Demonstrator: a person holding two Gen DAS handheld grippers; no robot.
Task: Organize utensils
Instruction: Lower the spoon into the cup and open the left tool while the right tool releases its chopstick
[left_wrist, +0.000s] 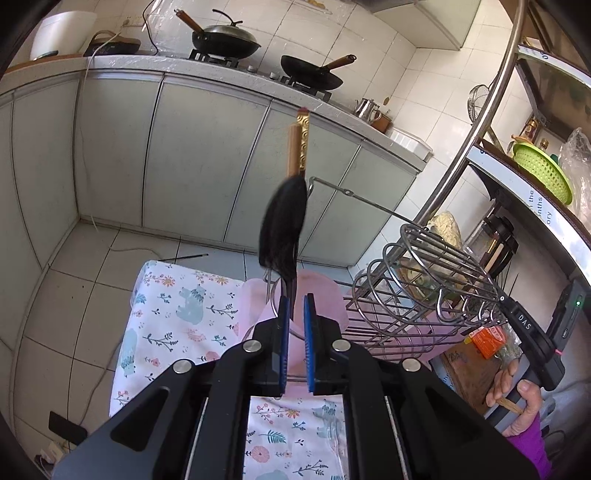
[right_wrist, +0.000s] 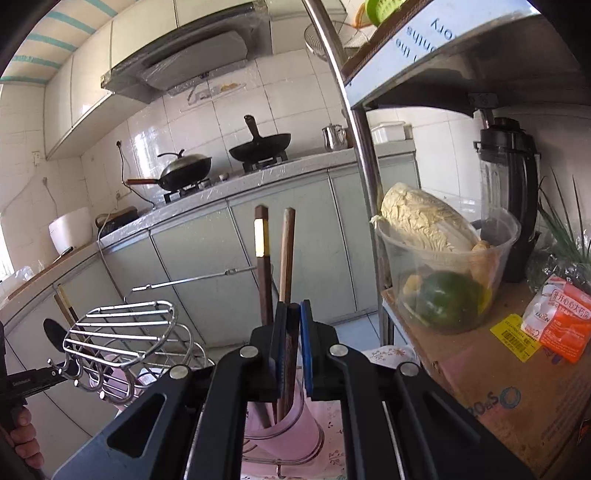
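step: load utensils into pink cup | left gripper pinches black spatula, raised above the cup | right gripper pinches dark chopstick standing in the cup | advice: lower each straight, release once seated, avoid wire rack beside cup | count: chopsticks 3, spatula 1, cup 1

black spoon motion-blurred, chopstick tips hidden
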